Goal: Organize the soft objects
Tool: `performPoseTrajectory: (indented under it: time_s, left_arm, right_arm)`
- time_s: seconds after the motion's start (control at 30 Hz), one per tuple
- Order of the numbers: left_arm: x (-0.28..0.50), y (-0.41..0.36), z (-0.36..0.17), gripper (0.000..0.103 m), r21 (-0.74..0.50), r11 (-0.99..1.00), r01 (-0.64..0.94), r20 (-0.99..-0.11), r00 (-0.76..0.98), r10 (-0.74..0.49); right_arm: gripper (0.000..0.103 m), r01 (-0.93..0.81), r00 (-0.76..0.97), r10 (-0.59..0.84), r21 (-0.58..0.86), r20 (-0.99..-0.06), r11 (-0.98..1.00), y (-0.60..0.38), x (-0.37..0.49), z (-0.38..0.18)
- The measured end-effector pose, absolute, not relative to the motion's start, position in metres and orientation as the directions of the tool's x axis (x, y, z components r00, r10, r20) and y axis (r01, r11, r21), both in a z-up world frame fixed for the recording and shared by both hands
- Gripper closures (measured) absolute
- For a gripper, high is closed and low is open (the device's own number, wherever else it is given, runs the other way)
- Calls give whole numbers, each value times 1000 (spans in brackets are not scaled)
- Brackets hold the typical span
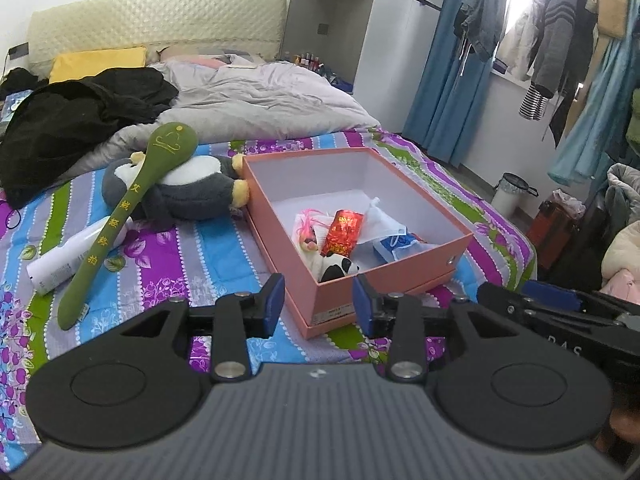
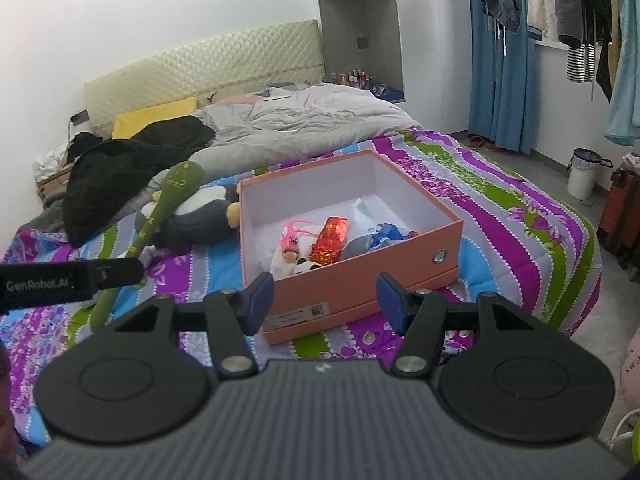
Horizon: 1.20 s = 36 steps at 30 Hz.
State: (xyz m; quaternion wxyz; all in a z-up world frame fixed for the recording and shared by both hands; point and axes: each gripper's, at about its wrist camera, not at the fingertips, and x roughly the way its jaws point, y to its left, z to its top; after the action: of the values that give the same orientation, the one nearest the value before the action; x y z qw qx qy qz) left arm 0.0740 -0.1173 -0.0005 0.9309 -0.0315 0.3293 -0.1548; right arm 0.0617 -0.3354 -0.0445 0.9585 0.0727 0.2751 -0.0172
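Soft things still out: a grey plush toy point(image 1: 188, 188) lies on the bed point(image 1: 192, 248) just left of the pink box point(image 1: 384, 276), touching its far corner; a green padded paddle point(image 1: 124, 212) leans across it.
Already boxed: a small panda plush point(image 1: 340, 268), a red packet point(image 1: 342, 230) and blue-and-white cloth point(image 1: 394, 246), bunched toward the near side.
Left hand-held gripper point(image 1: 318, 300): released, nothing between its jaws – it hangs over the box's near corner.
Right hand-held gripper point(image 2: 326, 300): also released and empty, before the box's front wall.
Step in hand: likely between items, lining up the next pick.
Next move: swing left to the paddle, since it lies on top – close on its narrow handle, lift clear, then the plush.
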Motion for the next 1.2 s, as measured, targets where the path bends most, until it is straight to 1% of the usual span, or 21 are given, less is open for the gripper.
performPoseTrajectory:
  time_s: [0.07,0.1,0.13,0.17,0.2,0.23,0.27,0.37,0.47,1.03,1.2]
  left_arm:
    - [73,-117,1,46,-164,949,270,-599,737,-313]
    - [72,-116,1,43,-163,949,269,-597,739,-312]
    - [72,-117,1,36,-160,951,264,-596,742,-306]
    - [71,-116,2,30,-157,953,259,-595,746,-301]
    - [71,-115,3,28,-155,955,253,-593,749,-295]
    - [70,-114,3,21,-157,956,246,-589,754,-291]
    - [70,-113,4,15,-157,957,243,-586,757,-288]
    - [68,-110,5,7,-137,965,223,-581,771,-260]
    - [69,-107,6,4,-125,968,216,-586,772,-248]
    - [65,-104,1,0,-90,976,196,-615,761,-209]
    - [65,-103,0,0,-109,972,208,-608,759,-231]
  right_arm:
    - [43,67,849,3,113,-528,991,-333,61,-43]
    - [42,62,850,5,110,-526,992,-333,61,-42]
    - [33,57,853,7,107,-521,993,-332,60,-41]
    - [19,56,857,6,104,-515,993,-332,59,-41]
    - [13,55,860,1,96,-510,994,-332,59,-40]
    - [3,52,861,-3,83,-508,995,-331,59,-39]
    - [0,51,861,-6,74,-508,996,-331,60,-38]
    - [0,62,858,-20,65,-513,996,-331,63,-38]
    - [0,64,854,-13,81,-520,995,-333,64,-39]
    - [0,62,855,-14,74,-519,995,-331,64,-37]
    - [0,65,852,-18,71,-523,995,-332,65,-37]
